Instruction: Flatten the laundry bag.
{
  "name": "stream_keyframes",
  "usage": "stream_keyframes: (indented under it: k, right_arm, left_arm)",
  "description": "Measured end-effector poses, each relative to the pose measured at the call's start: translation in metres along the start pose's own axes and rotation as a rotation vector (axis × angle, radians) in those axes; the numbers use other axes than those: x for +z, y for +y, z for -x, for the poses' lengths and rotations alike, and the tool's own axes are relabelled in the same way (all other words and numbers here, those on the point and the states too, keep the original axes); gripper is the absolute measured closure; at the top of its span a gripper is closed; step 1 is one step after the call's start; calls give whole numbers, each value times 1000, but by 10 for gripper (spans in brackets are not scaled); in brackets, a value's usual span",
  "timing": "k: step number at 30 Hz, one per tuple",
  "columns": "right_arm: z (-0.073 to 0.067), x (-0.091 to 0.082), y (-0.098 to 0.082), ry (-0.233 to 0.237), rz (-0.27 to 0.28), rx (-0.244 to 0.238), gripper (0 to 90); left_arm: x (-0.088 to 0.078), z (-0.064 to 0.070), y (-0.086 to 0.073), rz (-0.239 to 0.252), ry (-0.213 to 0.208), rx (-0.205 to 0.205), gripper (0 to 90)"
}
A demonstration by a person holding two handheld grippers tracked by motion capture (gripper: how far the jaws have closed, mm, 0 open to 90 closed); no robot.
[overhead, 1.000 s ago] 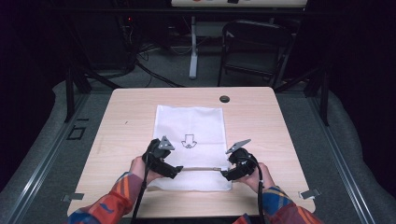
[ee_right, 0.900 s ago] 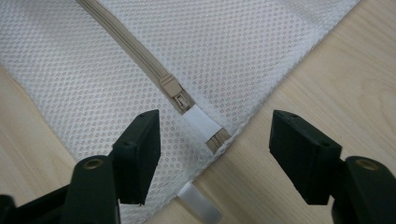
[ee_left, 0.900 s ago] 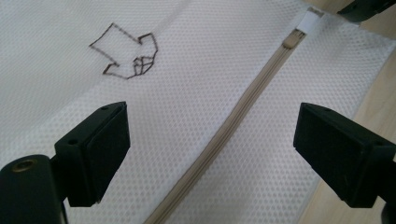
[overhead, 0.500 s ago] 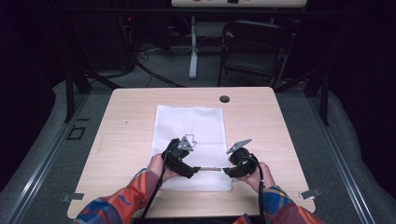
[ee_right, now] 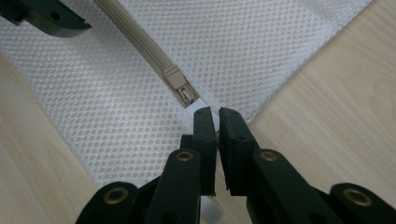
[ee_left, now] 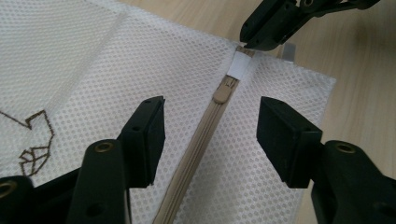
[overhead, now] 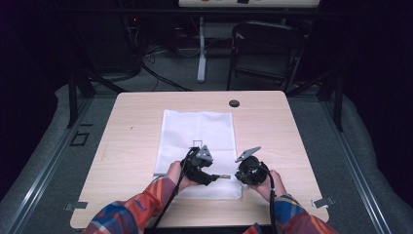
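High view: mesh bag lay flat mid-table. Left gripper had slid along zipper toward slider, jaws closing but apart, straddling it. Right gripper clamped shut on bag's zipper end just beyond slider. Likely anchoring bag for unzipping.

White mesh bag, beige zipper, black tools
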State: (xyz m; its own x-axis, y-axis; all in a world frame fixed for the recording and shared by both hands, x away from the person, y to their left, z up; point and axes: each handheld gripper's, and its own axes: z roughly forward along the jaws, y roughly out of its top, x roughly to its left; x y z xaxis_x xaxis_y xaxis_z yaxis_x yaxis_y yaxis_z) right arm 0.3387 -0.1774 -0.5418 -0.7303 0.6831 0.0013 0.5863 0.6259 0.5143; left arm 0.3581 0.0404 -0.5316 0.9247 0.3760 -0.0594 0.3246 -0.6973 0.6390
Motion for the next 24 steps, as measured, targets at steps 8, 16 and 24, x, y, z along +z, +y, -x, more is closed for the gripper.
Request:
stream_keyframes:
  k: [8, 16, 24]
  right_arm:
    - [0, 4, -1, 1, 9, -1, 893]
    - [-3, 11, -1, -2, 3, -9, 900]
    - [-4, 15, -2, -6, -16, -11, 900]
  left_arm:
    - [18, 5, 5, -20, -50, 35, 599]
    - [37, 4, 7, -51, -52, 17, 656]
    - [50, 2, 7, -59, -75, 12, 741]
